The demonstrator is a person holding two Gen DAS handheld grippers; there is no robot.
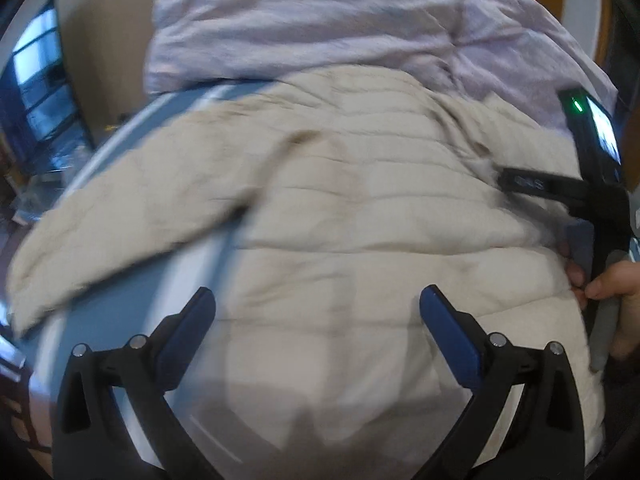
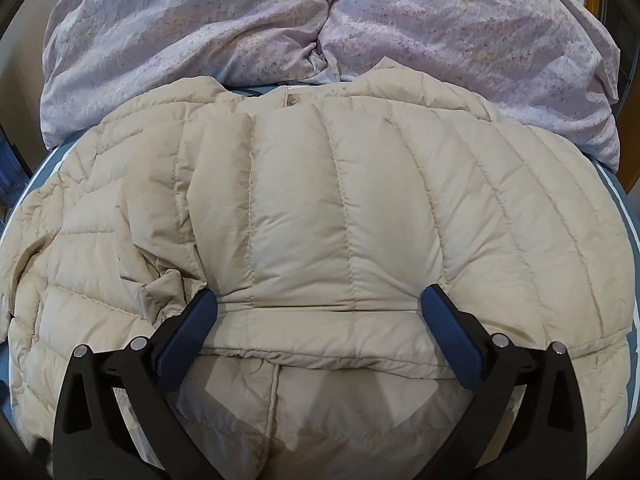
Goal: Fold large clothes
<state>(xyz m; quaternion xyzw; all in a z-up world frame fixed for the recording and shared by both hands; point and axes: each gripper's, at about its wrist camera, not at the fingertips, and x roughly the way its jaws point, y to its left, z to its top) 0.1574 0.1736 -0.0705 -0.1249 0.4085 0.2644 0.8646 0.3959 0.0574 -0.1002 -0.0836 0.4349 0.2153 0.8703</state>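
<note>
- Beige puffer jacket (image 2: pixel 320 216) lies spread on the blue-sheeted bed (image 2: pixel 624 216), collar end touching the lilac duvet (image 2: pixel 280 20).
- Left gripper (image 1: pixel 318 306): jaws wide, holding nothing, above the jacket; view blurred.
- Right gripper (image 2: pixel 320 304): jaws wide, straddling a folded jacket panel, not clamped.

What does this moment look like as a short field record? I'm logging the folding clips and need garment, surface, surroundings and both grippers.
garment: beige quilted puffer jacket, spread out, one sleeve stretched out sideways
surface: blue bed sheet with a white stripe under the jacket
behind jacket: bunched lilac duvet
left gripper: open, above the jacket, holding nothing
right gripper: open, fingers either side of a folded jacket edge
image quality: left wrist view is motion-blurred
</note>
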